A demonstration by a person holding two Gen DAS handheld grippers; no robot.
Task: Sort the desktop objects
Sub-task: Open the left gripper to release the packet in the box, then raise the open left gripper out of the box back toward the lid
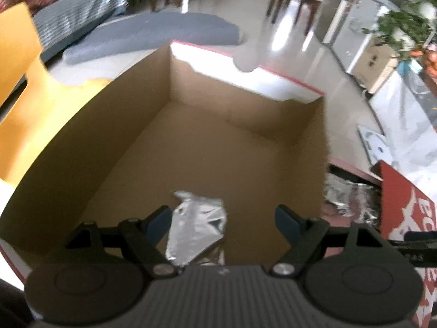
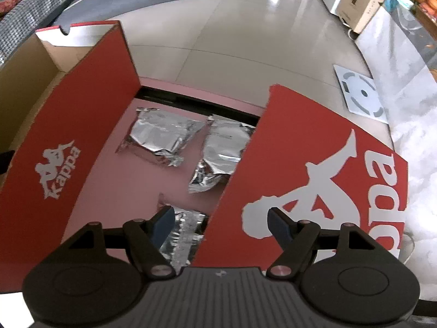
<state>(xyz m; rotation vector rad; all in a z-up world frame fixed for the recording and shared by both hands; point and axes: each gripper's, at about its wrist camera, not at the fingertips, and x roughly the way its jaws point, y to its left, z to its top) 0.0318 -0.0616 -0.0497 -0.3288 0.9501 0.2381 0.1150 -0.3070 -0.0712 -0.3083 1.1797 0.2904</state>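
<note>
My left gripper [image 1: 222, 214] hangs open over an open cardboard shoebox [image 1: 82, 142]. A silver foil pouch [image 1: 196, 227] sits low inside the box, just right of the left fingertip [image 1: 161, 218], and neither pad presses on it. My right gripper [image 2: 220, 214] is open above the pink tabletop [image 2: 131, 180], straddling the edge of a red Kappa lid [image 2: 314, 164]. Three more foil pouches lie between the red box wall [image 2: 68, 125] and the lid: one at the back left [image 2: 161, 134], one partly under the lid's edge [image 2: 221, 150], one under my left fingertip [image 2: 183, 235].
A yellow chair [image 1: 21, 82] stands left of the box. On the tiled floor are a grey rug [image 1: 153, 32], a white bathroom scale [image 2: 360, 93] and a cardboard carton [image 2: 357, 2]. A white marbled surface [image 2: 404, 82] runs along the right.
</note>
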